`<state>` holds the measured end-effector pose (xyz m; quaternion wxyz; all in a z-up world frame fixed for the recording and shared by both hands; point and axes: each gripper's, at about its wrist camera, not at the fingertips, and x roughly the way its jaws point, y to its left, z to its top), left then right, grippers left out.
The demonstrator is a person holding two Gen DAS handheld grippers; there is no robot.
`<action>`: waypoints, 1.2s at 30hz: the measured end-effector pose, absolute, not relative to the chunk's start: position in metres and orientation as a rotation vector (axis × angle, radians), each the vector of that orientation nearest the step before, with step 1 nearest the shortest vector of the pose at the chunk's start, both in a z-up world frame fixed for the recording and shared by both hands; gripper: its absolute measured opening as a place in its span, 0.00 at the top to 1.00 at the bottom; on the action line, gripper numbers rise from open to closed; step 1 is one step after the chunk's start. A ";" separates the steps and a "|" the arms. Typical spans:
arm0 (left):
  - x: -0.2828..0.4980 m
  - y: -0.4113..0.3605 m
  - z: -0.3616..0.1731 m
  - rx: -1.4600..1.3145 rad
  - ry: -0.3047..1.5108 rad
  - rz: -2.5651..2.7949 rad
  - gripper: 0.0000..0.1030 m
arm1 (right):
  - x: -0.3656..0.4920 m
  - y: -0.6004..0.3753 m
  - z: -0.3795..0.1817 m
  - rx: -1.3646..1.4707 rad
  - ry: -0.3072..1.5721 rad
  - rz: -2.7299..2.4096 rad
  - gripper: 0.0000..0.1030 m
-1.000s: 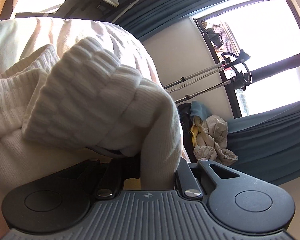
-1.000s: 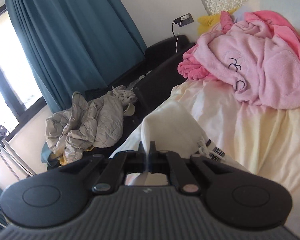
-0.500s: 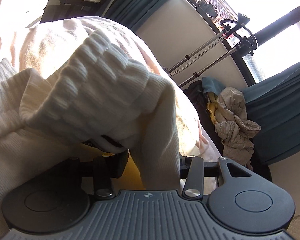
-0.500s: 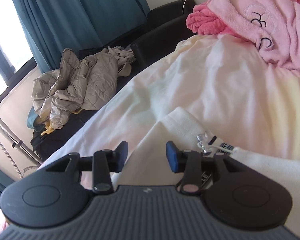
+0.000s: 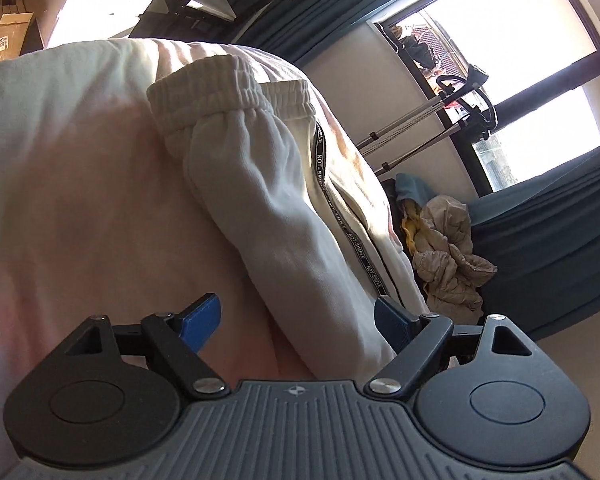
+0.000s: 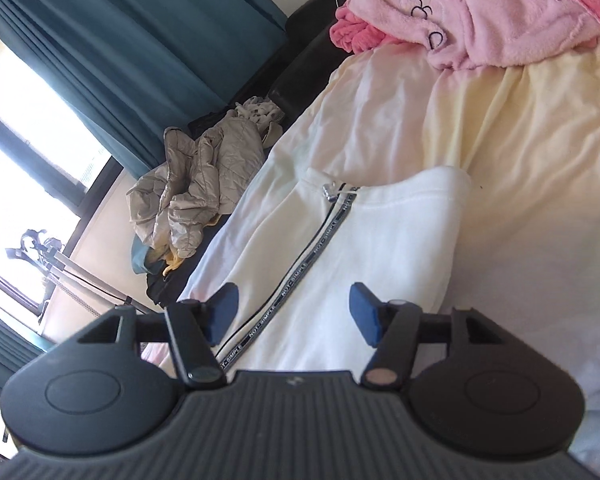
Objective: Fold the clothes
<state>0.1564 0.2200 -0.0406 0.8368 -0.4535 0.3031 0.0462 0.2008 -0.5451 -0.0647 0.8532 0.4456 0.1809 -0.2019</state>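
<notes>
White sweatpants (image 5: pixel 268 200) with a black lettered side stripe lie folded lengthwise on the pale bed sheet (image 5: pixel 80 200). The ribbed cuffs sit at the far end in the left wrist view. My left gripper (image 5: pixel 298 322) is open and empty, just above the near end of the pants. In the right wrist view the same pants (image 6: pixel 380 240) lie flat with a drawstring tip near the far edge. My right gripper (image 6: pixel 294 314) is open and empty, its jaws either side of the stripe, just above the cloth.
A pink robe (image 6: pixel 480 12) is heaped at the far end of the bed. A beige quilted jacket (image 6: pixel 196 176) lies on a dark sofa beside the bed, also in the left wrist view (image 5: pixel 448 256). Teal curtains (image 6: pixel 120 40), a window and a metal stand (image 5: pixel 428 120) lie beyond.
Both grippers have let go of the pants and opened. The pants, held up a second ago, now lie flat on the bed, and both grippers have drawn back a little.
</notes>
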 end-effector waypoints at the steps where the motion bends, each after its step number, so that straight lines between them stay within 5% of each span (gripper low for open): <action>1: 0.154 0.224 -0.046 -0.977 0.652 0.115 0.16 | 0.192 -0.547 -0.066 0.941 0.379 -0.431 0.30; 13: 0.180 0.262 -0.088 -1.187 0.571 0.099 0.08 | 0.201 -0.576 -0.145 1.088 0.371 -0.417 0.30; 16: 0.189 0.268 -0.092 -1.235 0.486 0.144 0.08 | 0.222 -0.578 -0.146 1.008 0.314 -0.389 0.37; 17: 0.191 0.266 -0.090 -1.207 0.472 0.163 0.12 | 0.226 -0.578 -0.146 0.986 0.311 -0.402 0.54; 19: 0.196 0.263 -0.084 -1.139 0.457 0.212 0.42 | 0.233 -0.577 -0.148 0.945 0.313 -0.440 0.75; 20: 0.199 0.261 -0.082 -1.104 0.457 0.243 0.65 | 0.235 -0.576 -0.147 0.926 0.310 -0.454 0.78; 21: 0.199 0.262 -0.082 -1.115 0.445 0.239 0.78 | 0.235 -0.574 -0.146 0.909 0.303 -0.465 0.81; 24: 0.197 0.263 -0.076 -1.099 0.424 0.232 0.84 | 0.238 -0.569 -0.132 0.850 0.298 -0.506 0.87; 36: 0.161 0.275 0.012 -1.077 0.445 0.221 0.86 | 0.177 -0.568 -0.069 0.936 0.214 -0.526 0.92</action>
